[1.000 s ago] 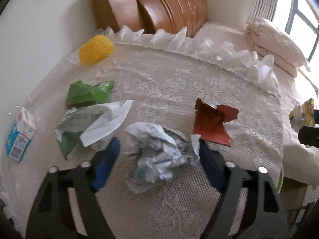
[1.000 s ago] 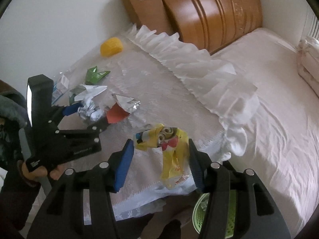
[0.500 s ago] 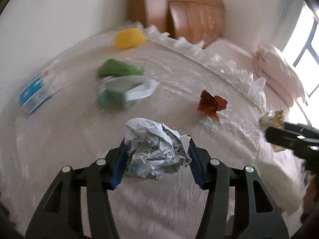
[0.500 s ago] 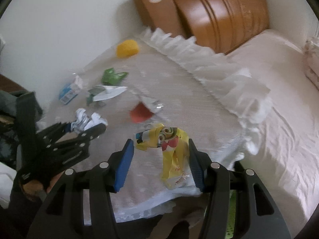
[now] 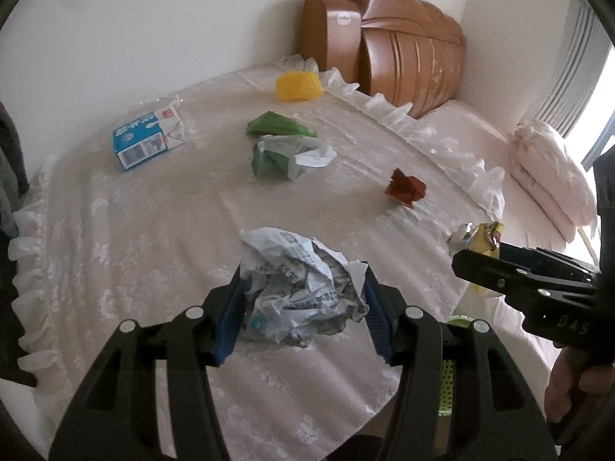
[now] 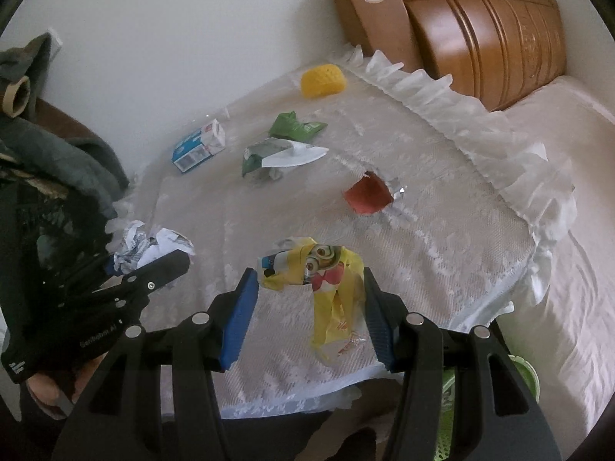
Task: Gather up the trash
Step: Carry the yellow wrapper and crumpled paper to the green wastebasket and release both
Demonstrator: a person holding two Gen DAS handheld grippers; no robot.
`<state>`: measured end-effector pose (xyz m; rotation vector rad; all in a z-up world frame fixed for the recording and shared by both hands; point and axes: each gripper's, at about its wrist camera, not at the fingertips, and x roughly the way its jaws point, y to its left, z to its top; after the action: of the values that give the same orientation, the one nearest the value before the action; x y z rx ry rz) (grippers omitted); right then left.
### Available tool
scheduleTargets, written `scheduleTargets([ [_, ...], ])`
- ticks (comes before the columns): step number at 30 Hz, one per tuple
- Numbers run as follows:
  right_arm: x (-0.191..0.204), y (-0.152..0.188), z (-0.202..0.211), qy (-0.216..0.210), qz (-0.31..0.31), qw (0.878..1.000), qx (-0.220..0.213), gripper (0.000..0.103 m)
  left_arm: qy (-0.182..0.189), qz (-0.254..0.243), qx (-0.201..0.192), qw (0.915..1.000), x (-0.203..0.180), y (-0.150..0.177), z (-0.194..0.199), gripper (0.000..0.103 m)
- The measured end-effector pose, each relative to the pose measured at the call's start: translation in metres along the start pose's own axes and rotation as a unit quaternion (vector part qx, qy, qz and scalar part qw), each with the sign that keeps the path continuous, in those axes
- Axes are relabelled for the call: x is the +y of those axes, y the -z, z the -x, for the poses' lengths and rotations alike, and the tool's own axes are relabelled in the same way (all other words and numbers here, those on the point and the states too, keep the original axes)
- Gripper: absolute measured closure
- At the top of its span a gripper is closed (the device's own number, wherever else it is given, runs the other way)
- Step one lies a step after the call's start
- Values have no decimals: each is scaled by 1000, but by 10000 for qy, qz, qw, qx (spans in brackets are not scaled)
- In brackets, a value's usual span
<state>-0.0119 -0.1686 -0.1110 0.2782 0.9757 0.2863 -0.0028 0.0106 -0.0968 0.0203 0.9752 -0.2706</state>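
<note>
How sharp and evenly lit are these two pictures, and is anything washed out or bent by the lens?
Left wrist view: sharp on the paper ball in the left claw; the window at the right edge is blown out white; the bed bulges from fisheye. Right wrist view: soft, even daylight, the yellow wrapper crisp, corners vignetted black.

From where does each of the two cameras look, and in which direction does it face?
Left wrist: sits on the left gripper, faces along its fingers across the bed toward the headboard; shows crumpled newspaper clamped, plus the right gripper.
Right wrist: sits on the right gripper, same direction; shows the yellow cartoon wrapper clamped, plus the left gripper.
Shared: milk carton, red wrapper, yellow sponge.
</note>
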Motion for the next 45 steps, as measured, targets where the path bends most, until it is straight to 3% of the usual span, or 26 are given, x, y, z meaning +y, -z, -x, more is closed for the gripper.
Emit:
scheduleTargets([
  [15,-57,58,66,605,-756,9946,-372,48,570,-919,-79,9941,-84,6,11,49],
  [29,-156,154,128,1545,-1903,9689,-348,47,1199,-1723,-12,9777,-185,16,12,49],
  [33,-174,166,135,1766,-2012,9630,-319,47,1322,-1911,68,9726,-209,19,11,49],
  [45,-200,182,138,1849,-2152,9586,-241,46,1608,-2440,166,9562,-266,36,13,49],
])
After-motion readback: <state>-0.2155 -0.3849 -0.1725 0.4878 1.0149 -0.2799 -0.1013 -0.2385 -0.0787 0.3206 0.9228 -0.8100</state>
